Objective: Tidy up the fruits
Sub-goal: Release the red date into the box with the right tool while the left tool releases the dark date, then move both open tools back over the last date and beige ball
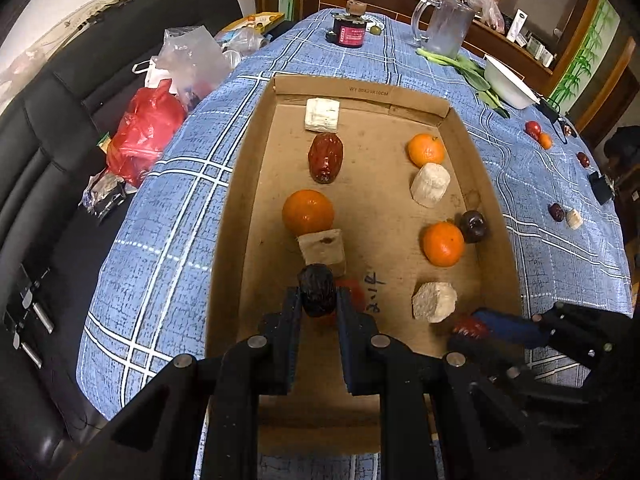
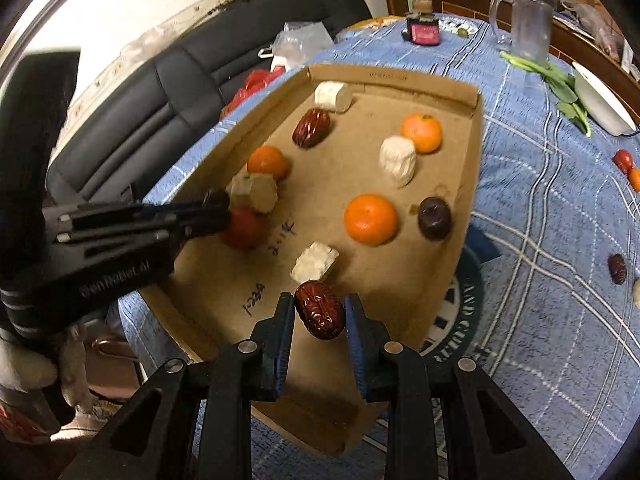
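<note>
Lining both up over the cardboard tray [image 1: 256,152] on the tabletop [image 1: 168,184]. Left gripper [image 1: 318,300] clenched on a dark date [image 1: 318,292], right gripper [image 2: 320,312] grasping a red date [image 2: 320,314]; I'd lower w/o tilt, release beside each row's white chunk [image 2: 314,262].

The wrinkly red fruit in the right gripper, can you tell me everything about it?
The red date is a wrinkled, glossy, reddish-brown oval that looks dried. It sits crosswise between the fingers of the right gripper, which is shut on it and holds it over the near end of the cardboard box. Just beyond it lies a pale chunk; whether they touch cannot be told.
</note>
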{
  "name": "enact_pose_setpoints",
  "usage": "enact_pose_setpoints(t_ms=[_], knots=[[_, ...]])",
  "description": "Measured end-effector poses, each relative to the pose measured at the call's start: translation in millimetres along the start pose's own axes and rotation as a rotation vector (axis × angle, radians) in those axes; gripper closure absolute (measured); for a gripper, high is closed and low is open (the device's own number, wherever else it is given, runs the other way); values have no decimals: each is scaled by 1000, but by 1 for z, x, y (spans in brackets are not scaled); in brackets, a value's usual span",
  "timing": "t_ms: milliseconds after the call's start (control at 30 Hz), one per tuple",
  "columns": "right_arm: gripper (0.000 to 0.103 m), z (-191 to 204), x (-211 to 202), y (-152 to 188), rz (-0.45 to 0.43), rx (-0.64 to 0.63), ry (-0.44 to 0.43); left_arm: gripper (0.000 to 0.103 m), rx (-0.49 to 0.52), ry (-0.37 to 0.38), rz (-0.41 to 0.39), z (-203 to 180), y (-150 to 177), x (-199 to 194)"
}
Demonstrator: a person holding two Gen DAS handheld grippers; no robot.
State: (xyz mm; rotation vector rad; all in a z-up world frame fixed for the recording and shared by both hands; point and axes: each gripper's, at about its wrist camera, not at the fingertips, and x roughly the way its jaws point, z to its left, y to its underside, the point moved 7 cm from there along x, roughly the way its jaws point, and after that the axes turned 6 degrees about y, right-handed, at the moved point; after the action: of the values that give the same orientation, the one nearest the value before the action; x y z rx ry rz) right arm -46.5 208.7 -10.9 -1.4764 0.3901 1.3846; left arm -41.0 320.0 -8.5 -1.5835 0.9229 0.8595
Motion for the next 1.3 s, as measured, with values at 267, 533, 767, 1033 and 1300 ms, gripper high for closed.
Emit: enact_pose_setpoints(t_ms=[267,533,767,1033,1300], knots=[[73,5,7,-1,19,-8,-18,68,-45,3,9,1,5,-7],[61,3,-17,9,-22,-26,-53,57,-89,-56,-46,-14,16,-35],[54,-21,-53,20,-95,4,-49,37,-55,-234,-179,-47,18,-79],[54,-46,-92,38,-147,-1,-24,35,-29,-285,-273,-85,20,-110],[48,-53,-106,43,-176,6,-40,35,-57,-305,-314,-93,29,-138]])
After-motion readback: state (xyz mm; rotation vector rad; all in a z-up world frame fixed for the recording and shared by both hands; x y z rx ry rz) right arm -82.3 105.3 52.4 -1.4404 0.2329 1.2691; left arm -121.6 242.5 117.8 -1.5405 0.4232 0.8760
